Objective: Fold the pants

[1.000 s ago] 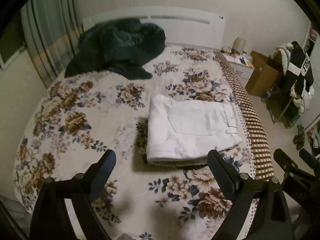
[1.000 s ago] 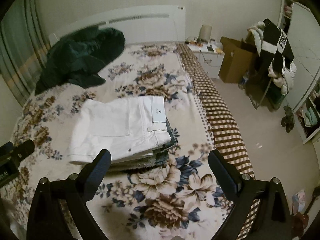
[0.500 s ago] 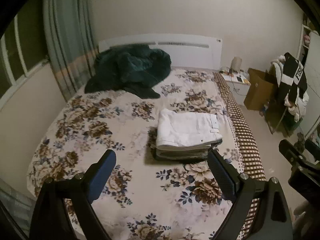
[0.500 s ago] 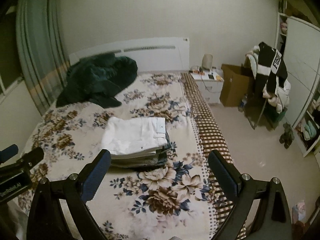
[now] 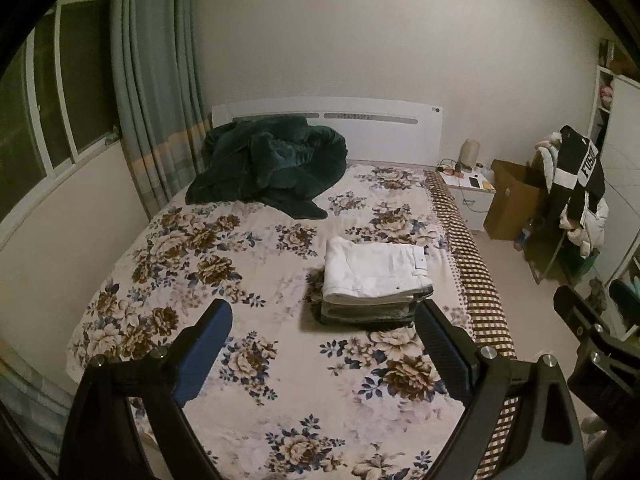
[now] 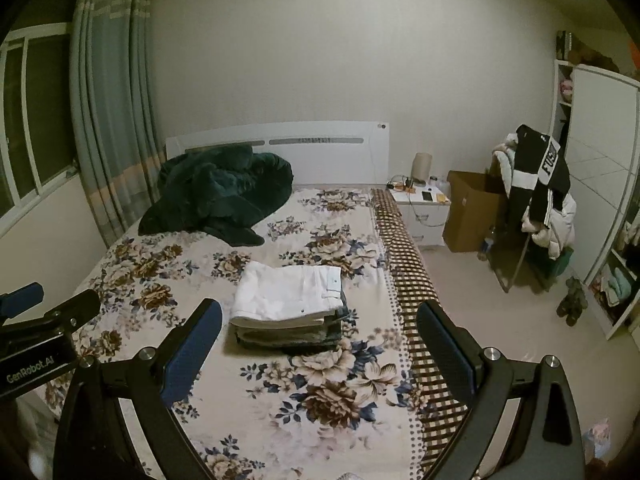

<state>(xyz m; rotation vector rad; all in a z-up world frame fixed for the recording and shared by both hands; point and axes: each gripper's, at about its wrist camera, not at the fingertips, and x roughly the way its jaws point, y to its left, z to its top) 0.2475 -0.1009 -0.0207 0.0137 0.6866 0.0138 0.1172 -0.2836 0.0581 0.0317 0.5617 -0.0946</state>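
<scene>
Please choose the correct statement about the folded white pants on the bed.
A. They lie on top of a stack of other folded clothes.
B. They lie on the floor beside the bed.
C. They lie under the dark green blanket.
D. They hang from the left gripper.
A: the folded white pants lie flat on top of darker folded clothes on the bed, apart from both open grippers and from the dark green blanket.
</scene>
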